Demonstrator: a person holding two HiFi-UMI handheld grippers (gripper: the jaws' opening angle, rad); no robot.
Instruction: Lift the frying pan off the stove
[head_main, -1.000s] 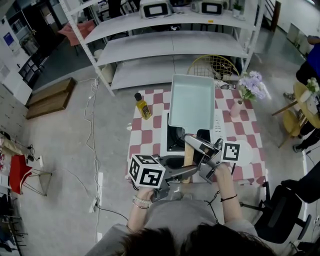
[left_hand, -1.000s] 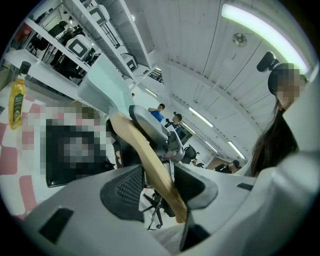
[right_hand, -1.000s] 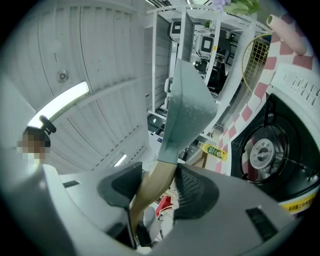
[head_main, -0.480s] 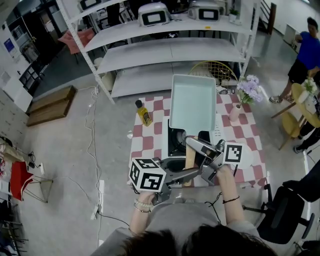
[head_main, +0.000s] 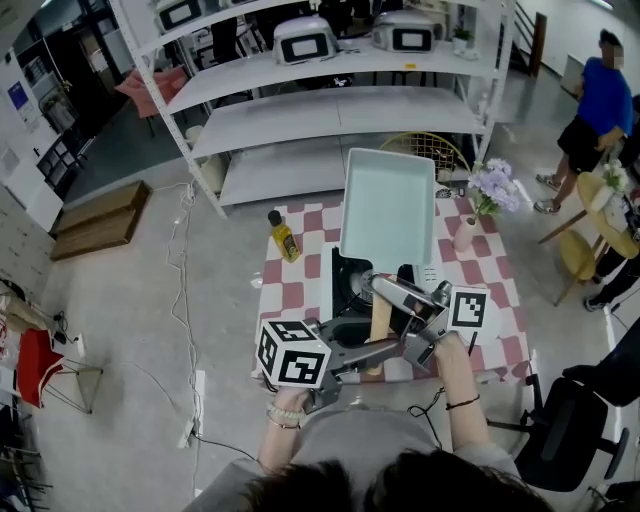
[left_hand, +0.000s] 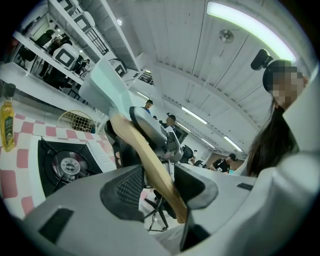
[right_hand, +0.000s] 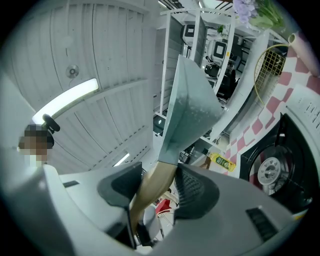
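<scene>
A pale teal rectangular frying pan (head_main: 390, 205) hangs in the air above the black stove (head_main: 350, 285), tilted up at its far end. Its wooden handle (head_main: 379, 325) points toward me. My left gripper (head_main: 375, 350) is shut on the handle's near end, and my right gripper (head_main: 395, 300) is shut on it closer to the pan. In the left gripper view the handle (left_hand: 150, 160) runs between the pads, with the burner (left_hand: 65, 165) bare below. In the right gripper view the pan (right_hand: 190, 110) rises from the handle (right_hand: 155, 182) over the burner (right_hand: 270, 170).
The stove stands on a red-and-white checkered table (head_main: 300, 290). A yellow oil bottle (head_main: 283, 236) is at its left corner and a vase of flowers (head_main: 490, 185) at its right. White shelves (head_main: 330, 110) stand behind. A person in blue (head_main: 600, 100) stands at the far right.
Both grippers keep their hold on the handle and the pan stays lifted over the stove. The person in blue has walked further into view at the back right.
</scene>
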